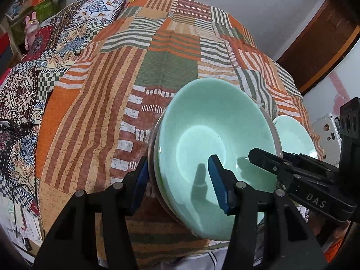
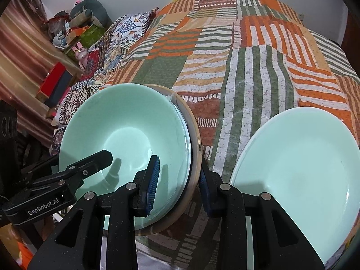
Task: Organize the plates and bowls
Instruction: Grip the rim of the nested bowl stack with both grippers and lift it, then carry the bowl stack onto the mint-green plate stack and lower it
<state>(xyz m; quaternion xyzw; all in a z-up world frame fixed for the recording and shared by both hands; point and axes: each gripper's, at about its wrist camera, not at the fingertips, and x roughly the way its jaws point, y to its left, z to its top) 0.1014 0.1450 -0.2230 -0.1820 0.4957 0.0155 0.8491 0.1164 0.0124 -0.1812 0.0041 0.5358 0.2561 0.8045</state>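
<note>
A stack of nested bowls, mint green (image 1: 213, 132) inside a beige one (image 2: 195, 135), is held tilted above the patchwork bedspread (image 1: 157, 67). My left gripper (image 1: 180, 186) is shut on the stack's left rim, one blue pad inside and one outside. My right gripper (image 2: 180, 182) is shut on the stack's right rim (image 2: 126, 132) the same way. Each gripper shows in the other's view, the right one (image 1: 292, 171) and the left one (image 2: 67, 175). A mint green plate (image 2: 299, 168) lies on the bed to the right, also seen behind the stack (image 1: 294, 135).
A patterned pillow and quilt (image 1: 45, 45) lie at the bed's left side. A shelf with toys and boxes (image 2: 72, 36) stands at the far left. A wooden door (image 1: 326, 36) is at the right, with a white case (image 1: 326, 132) below it.
</note>
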